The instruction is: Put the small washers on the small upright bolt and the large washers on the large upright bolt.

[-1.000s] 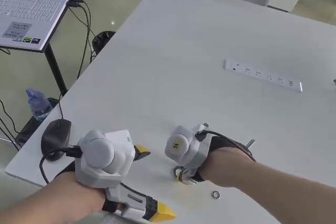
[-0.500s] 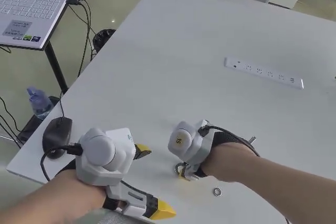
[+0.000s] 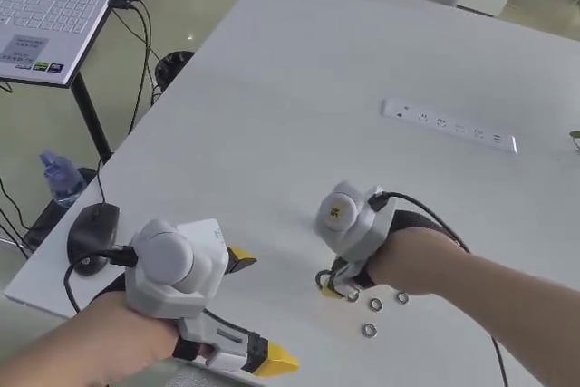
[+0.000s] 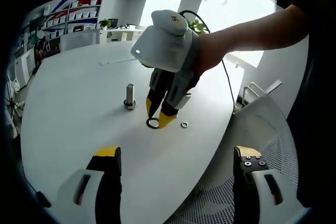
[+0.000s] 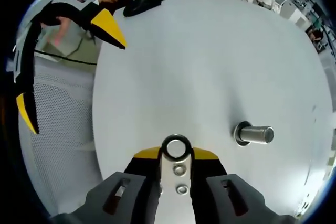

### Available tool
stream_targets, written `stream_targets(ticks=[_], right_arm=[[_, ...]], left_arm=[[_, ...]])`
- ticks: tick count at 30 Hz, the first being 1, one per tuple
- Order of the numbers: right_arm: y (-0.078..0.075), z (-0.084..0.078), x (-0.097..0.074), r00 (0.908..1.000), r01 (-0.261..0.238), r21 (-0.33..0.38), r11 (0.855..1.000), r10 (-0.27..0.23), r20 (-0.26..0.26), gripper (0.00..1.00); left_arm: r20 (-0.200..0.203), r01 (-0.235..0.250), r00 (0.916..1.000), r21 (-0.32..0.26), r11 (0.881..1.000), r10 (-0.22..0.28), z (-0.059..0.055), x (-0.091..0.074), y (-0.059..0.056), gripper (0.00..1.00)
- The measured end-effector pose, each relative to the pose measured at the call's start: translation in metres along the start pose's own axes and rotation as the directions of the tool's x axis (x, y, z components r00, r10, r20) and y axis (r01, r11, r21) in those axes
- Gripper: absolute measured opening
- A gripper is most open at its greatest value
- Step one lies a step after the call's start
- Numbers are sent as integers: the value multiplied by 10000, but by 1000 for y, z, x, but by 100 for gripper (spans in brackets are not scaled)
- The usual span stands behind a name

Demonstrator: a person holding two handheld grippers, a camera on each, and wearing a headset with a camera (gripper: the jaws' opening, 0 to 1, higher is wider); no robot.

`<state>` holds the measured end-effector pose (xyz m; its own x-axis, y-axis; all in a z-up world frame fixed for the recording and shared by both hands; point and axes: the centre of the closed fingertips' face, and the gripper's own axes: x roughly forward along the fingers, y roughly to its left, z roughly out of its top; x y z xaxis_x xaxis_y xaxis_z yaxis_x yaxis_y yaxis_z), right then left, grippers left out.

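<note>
Washers, head view: three small washers (image 3: 375,304) lie on the table (image 3: 299,115) just beside the right gripper (image 3: 337,289), which pinches one large washer (image 3: 323,279). The left gripper (image 3: 261,312), jaws spread, hangs near it. Left gripper view: one upright bolt (image 4: 129,96) and one small washer flank the right gripper. Right gripper view: one upright bolt stands near the right gripper's clamped large washer.

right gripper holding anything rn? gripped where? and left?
The right gripper is shut on a washer, pinched by its rim at the near edge, with most of the ring sticking out past the tips. The left gripper is open and holds nothing.
</note>
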<state>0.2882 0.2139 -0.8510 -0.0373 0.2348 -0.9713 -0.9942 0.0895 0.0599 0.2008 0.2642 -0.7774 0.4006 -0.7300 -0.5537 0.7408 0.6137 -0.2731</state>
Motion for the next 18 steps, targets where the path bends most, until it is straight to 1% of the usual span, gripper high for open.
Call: stream_targets(ticks=[4,12,18], right_arm=[[-6,-5,-8,10000,21,173,9998,-21,-12,19],[-15,-8,-26,9998,163,351,9992,-166,72,19],[-25,-10,-38,9993,329,493,9982,-336,136,19]], left_arm=[[-11,17,10000,34,10000,-17,1,1,-1,88],[-3,41,10000,120,9999,-41,4,3,-3,88],[56,44,10000,185,9998,-45,9,5,-5,88]])
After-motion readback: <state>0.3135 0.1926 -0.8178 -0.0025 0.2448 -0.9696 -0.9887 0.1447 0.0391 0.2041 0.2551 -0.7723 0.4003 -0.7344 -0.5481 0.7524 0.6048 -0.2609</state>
